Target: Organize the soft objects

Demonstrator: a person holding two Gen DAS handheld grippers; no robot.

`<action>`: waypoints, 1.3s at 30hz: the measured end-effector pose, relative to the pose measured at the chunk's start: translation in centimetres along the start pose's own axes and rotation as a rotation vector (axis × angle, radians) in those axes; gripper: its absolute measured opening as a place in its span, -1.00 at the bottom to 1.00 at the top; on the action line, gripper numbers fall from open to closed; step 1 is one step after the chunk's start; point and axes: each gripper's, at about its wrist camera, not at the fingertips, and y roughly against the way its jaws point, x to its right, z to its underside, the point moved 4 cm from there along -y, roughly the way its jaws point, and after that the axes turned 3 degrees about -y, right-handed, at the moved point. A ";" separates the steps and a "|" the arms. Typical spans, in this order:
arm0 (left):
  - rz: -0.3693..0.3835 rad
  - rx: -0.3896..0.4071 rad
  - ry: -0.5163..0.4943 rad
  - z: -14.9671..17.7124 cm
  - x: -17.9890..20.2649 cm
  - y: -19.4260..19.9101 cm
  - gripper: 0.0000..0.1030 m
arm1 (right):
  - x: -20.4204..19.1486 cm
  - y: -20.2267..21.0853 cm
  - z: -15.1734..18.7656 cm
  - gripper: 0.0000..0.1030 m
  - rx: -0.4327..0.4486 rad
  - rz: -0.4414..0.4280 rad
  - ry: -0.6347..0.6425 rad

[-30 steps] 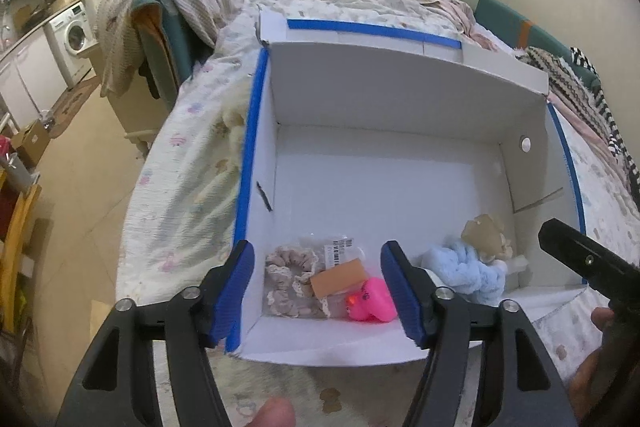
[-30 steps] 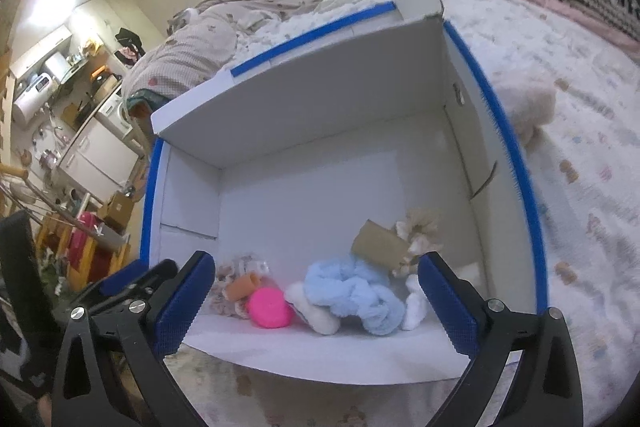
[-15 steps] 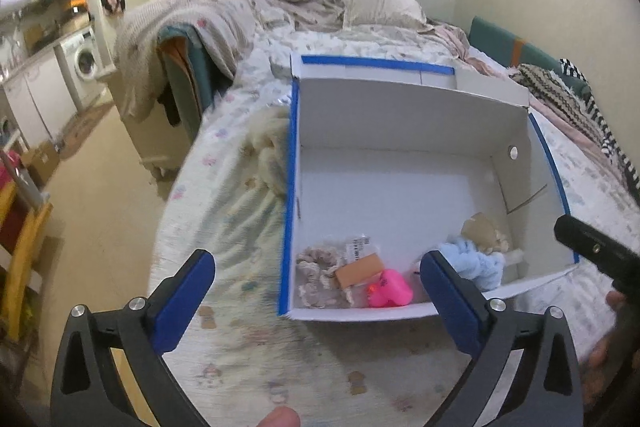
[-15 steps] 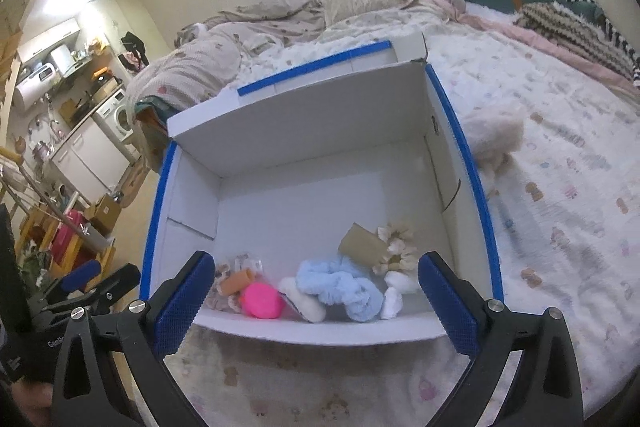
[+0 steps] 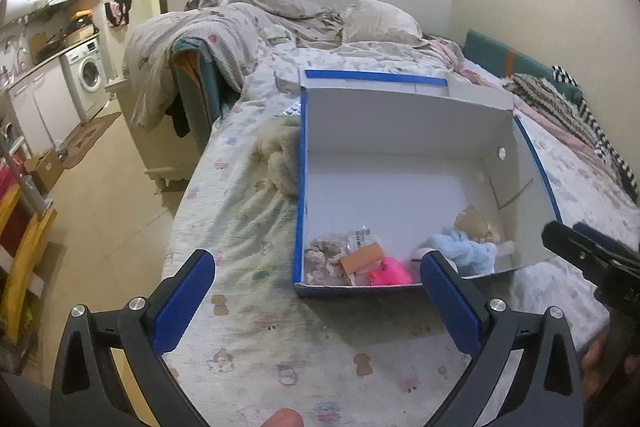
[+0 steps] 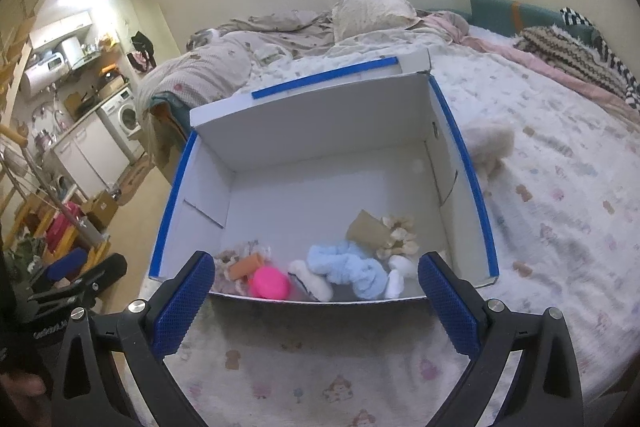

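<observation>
A white cardboard box (image 5: 404,119) (image 6: 312,131) with blue-taped edges lies open on the bed. Along its near wall lie a beige scrunchie (image 5: 322,259), a pink squishy toy (image 5: 390,271) (image 6: 270,282), a light blue fluffy scrunchie (image 5: 464,251) (image 6: 352,267) and a cream flower scrunchie on a brown card (image 6: 394,237). My left gripper (image 5: 316,301) hangs open and empty over the sheet, short of the box. The right gripper (image 6: 316,299) is open and empty too, just before the box's near edge. A cream plush (image 5: 282,159) (image 6: 490,143) lies outside the box against its side.
The bed (image 5: 248,315) wears a pale printed sheet, with rumpled blankets and a pillow (image 5: 380,21) at its far end. Left of the bed is bare floor, a washing machine (image 5: 90,75) and cabinets. Striped and knitted textiles (image 6: 572,59) lie on the far right.
My left gripper opened wide from a narrower gap over the pink toy. Both grippers drew back and up from the box, which now looks smaller and farther off.
</observation>
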 end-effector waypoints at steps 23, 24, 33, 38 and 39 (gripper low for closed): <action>0.006 -0.025 0.035 -0.1 -0.3 -1.0 0.99 | 0.5 -0.5 0.1 1.00 -0.002 0.027 -0.010; 0.006 -0.025 0.035 -0.1 -0.3 -1.0 0.99 | 0.5 -0.5 0.0 1.00 -0.002 0.028 -0.011; 0.007 -0.026 0.034 -0.1 -0.3 -1.0 0.99 | 0.5 -0.5 0.0 1.00 -0.001 0.027 -0.014; 0.007 -0.025 0.035 -0.1 -0.3 -1.0 0.99 | 0.4 -0.5 0.0 1.00 0.000 0.028 -0.015; 0.007 -0.025 0.035 -0.1 -0.3 -1.0 0.99 | 0.4 -0.5 0.1 1.00 -0.001 0.028 -0.015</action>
